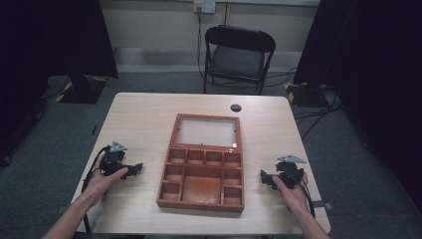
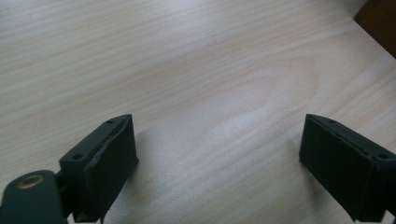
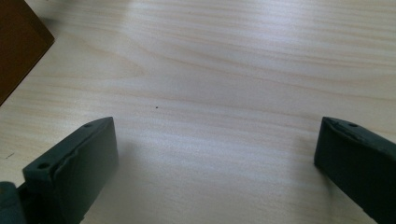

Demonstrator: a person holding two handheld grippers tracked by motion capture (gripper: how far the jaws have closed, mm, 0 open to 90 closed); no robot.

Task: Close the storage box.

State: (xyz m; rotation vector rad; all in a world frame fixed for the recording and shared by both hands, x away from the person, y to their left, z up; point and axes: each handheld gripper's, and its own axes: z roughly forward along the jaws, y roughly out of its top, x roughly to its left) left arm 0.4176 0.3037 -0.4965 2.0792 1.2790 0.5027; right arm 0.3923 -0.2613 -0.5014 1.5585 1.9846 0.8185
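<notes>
Here both grippers' fingers wide, nothing betw; left gripper (image 1: 133,169), right gripper (image 1: 264,178); box (image 1: 201,169) corners cut off.

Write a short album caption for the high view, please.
A person rests an open left gripper and right gripper either side of an open wooden compartment box on a table.

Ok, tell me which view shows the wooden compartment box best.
The high view: the whole wooden box lies mid-table with its windowed lid open flat and every compartment visible. The left gripper view catches just a dark corner at top right; the right gripper view a brown corner at top left.
</notes>
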